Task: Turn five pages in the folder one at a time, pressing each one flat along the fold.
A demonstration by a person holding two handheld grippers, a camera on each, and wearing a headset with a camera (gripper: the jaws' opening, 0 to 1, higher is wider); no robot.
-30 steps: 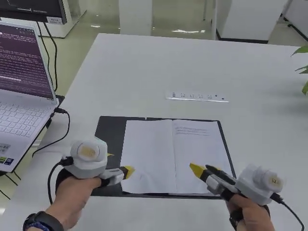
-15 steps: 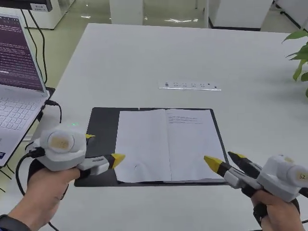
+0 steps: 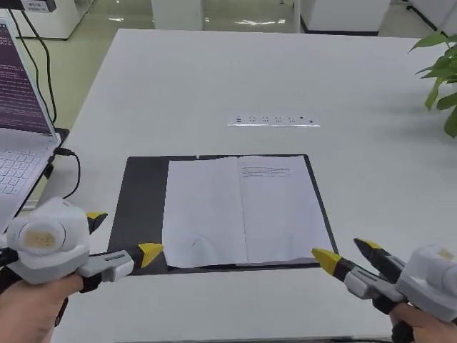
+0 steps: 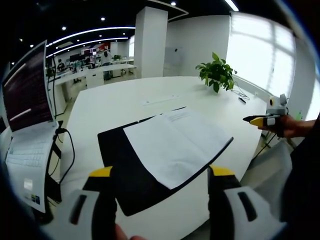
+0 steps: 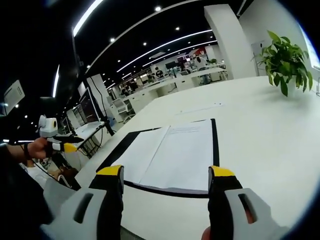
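The folder [image 3: 139, 207] lies open and flat on the white surface [image 3: 214, 71], its black cover showing round two white pages [image 3: 239, 211] that meet at a fold down the middle; it sits ahead of both pairs of fingers and between them. The left hand [image 3: 28, 307] is low and close to the person, wrapped round the body of the left gripper [image 3: 123, 234], which points across toward the folder's near left corner; its fingers [image 4: 100, 200] are spread wide with nothing between them, one yellow tip over the cover by that corner and the other just outside the cover's left edge; whether the tip touches the cover I cannot tell. The right hand [image 3: 421, 330] is likewise low, holding the right gripper [image 3: 346, 252] pointed away and inward toward the folder's near right corner; its fingers [image 5: 111, 200] are also parted and hold nothing, both tips over bare surface just beside that corner, apart from the pages. In the right gripper view the fold runs away between the two fingers; in the left gripper view the folder lies slantwise beyond the fingers. Past the folder's far edge lies a power strip [image 3: 273, 120]; outside the left fingers stands an open laptop [image 3: 18, 121] with a cable [image 3: 71, 168]; a plant [image 3: 443, 71] stands well beyond the right fingers.
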